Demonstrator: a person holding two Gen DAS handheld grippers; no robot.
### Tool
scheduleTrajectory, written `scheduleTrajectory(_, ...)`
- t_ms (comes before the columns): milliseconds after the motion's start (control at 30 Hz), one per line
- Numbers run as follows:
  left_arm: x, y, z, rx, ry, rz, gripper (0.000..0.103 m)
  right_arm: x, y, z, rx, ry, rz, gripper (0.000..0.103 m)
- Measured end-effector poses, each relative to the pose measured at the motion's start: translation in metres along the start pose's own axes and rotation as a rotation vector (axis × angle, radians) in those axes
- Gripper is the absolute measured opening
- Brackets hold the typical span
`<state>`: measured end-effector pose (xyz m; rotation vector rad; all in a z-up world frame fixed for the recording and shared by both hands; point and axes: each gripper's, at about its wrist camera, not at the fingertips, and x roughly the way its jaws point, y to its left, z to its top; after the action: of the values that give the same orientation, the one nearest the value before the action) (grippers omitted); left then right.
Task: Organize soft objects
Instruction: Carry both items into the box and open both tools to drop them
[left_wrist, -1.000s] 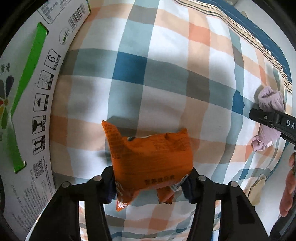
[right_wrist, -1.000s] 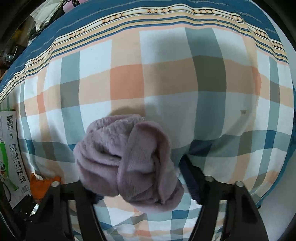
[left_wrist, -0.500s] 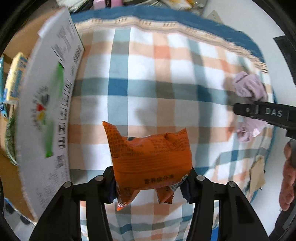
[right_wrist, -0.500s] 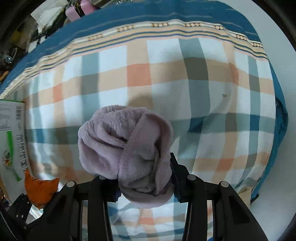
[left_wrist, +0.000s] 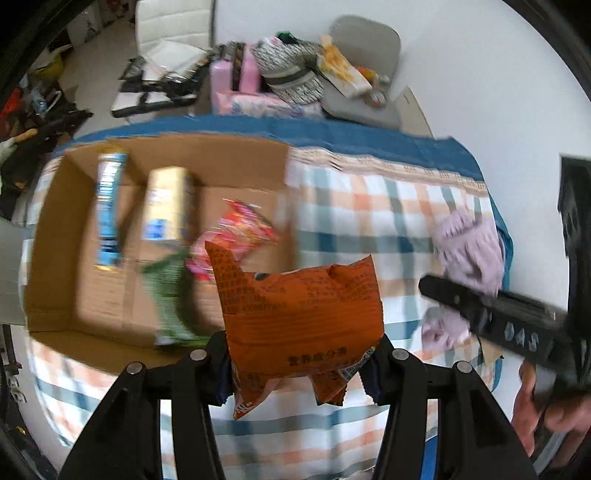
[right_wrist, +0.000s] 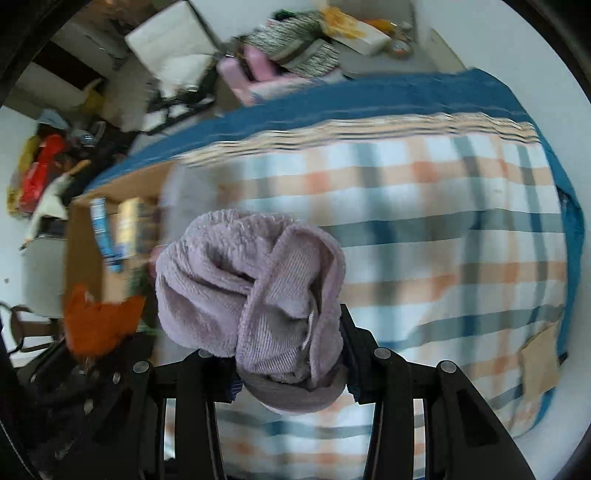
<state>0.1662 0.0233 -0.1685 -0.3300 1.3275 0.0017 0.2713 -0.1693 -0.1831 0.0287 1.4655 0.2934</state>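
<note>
Two tools are both loaded; the left tool (left_wrist: 301, 363) clamps an orange snack packet (left_wrist: 301, 314) between its fingers, held above the plaid-covered desk (left_wrist: 369, 206); ahead and to its left sits an open cardboard box (left_wrist: 110, 288) with blurred packets inside; the right tool (right_wrist: 290, 373) pinches a bunched lilac fleece cloth (right_wrist: 251, 291), the box beyond it to the left.

Checked tablecloth (left_wrist: 388, 206), grey chair (left_wrist: 365, 48) and pink packages (left_wrist: 240, 85) beyond it
</note>
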Motion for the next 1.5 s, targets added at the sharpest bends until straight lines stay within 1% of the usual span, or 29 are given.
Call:
scheduleTrajectory(67,-0.017,0.028,0.0,-0.008,-0.013,0.015,0.05,-0.005,0.038,-0.016,-0.019,-0.017,0.051,0.044)
scheduleTrajectory(133,-0.035,0.067,0.003,-0.019,-0.026,0.041,0.05,-0.004,0.071,-0.028,-0.036,-0.027,0.09,0.044)
scheduleTrajectory(167,-0.036,0.077,0.002,-0.026,-0.03,0.051,0.05,-0.004,0.093,-0.033,-0.045,-0.028,0.112,0.044)
scheduleTrajectory(200,-0.04,0.097,0.004,-0.04,-0.035,0.068,0.05,-0.002,0.108,-0.036,-0.052,-0.025,0.126,0.044)
scheduleTrajectory(300,-0.044,0.139,0.008,-0.07,-0.027,0.1,0.05,0.009,0.159,-0.047,-0.073,0.005,0.173,0.044)
scheduleTrajectory(367,-0.035,0.164,0.01,-0.078,0.008,0.114,0.05,0.021,0.189,-0.051,-0.087,0.018,0.166,0.044)
scheduleTrajectory(467,-0.018,0.19,0.013,-0.069,0.062,0.135,0.05,0.039,0.21,-0.052,-0.09,0.034,0.127,0.044)
scheduleTrajectory(567,0.006,0.208,0.013,-0.065,0.13,0.133,0.05,0.06,0.215,-0.051,-0.086,0.054,0.05,0.044)
scheduleTrajectory(633,0.027,0.216,0.014,-0.076,0.191,0.101,0.05,0.076,0.21,-0.05,-0.068,0.075,0.013,0.044)
scheduleTrajectory(700,0.04,0.22,0.013,-0.079,0.219,0.099,0.05,0.095,0.203,-0.05,-0.048,0.109,-0.024,0.044)
scheduleTrajectory(800,0.058,0.223,0.011,-0.082,0.261,0.089,0.051,0.115,0.192,-0.046,-0.028,0.135,-0.054,0.045)
scheduleTrajectory(833,0.063,0.223,0.01,-0.085,0.271,0.086,0.053,0.125,0.187,-0.044,-0.017,0.144,-0.062,0.045)
scheduleTrajectory(867,0.067,0.223,0.01,-0.084,0.279,0.085,0.053,0.128,0.186,-0.044,-0.01,0.151,-0.059,0.045)
scheduleTrajectory(1000,0.075,0.22,0.007,-0.076,0.307,0.112,0.055,0.137,0.183,-0.044,0.001,0.157,-0.073,0.049)
scheduleTrajectory(1067,0.076,0.218,0.006,-0.074,0.307,0.112,0.055,0.139,0.182,-0.045,0.005,0.164,-0.072,0.051)
scheduleTrajectory(1133,0.075,0.217,0.004,-0.069,0.305,0.124,0.06,0.14,0.184,-0.046,0.009,0.17,-0.07,0.053)
scheduleTrajectory(1167,0.075,0.216,0.004,-0.067,0.303,0.127,0.06,0.141,0.185,-0.047,0.004,0.171,-0.066,0.056)
scheduleTrajectory(1200,0.073,0.215,0.003,-0.067,0.3,0.13,0.063,0.141,0.185,-0.048,0.003,0.172,-0.064,0.058)
scheduleTrajectory(1233,0.071,0.215,0.002,-0.066,0.293,0.131,0.065,0.142,0.184,-0.048,0.003,0.172,-0.071,0.062)
scheduleTrajectory(1267,0.069,0.214,0.002,-0.063,0.286,0.135,0.065,0.143,0.184,-0.048,-0.002,0.169,-0.079,0.064)
scheduleTrajectory(1300,0.067,0.213,0.002,-0.057,0.279,0.146,0.068,0.141,0.184,-0.048,-0.004,0.164,-0.083,0.065)
scheduleTrajectory(1333,0.064,0.211,0.002,-0.052,0.269,0.159,0.076,0.141,0.184,-0.048,-0.009,0.162,-0.094,0.069)
scheduleTrajectory(1400,0.057,0.209,0.003,-0.046,0.25,0.166,0.087,0.137,0.186,-0.048,-0.013,0.154,-0.103,0.071)
scheduleTrajectory(1433,0.053,0.207,0.004,-0.045,0.235,0.171,0.089,0.134,0.187,-0.048,-0.014,0.148,-0.106,0.075)
scheduleTrajectory(1467,0.049,0.206,0.004,-0.046,0.223,0.174,0.09,0.132,0.188,-0.047,-0.019,0.143,-0.112,0.081)
scheduleTrajectory(1500,0.046,0.205,0.004,-0.047,0.215,0.174,0.092,0.129,0.189,-0.047,-0.021,0.135,-0.116,0.084)
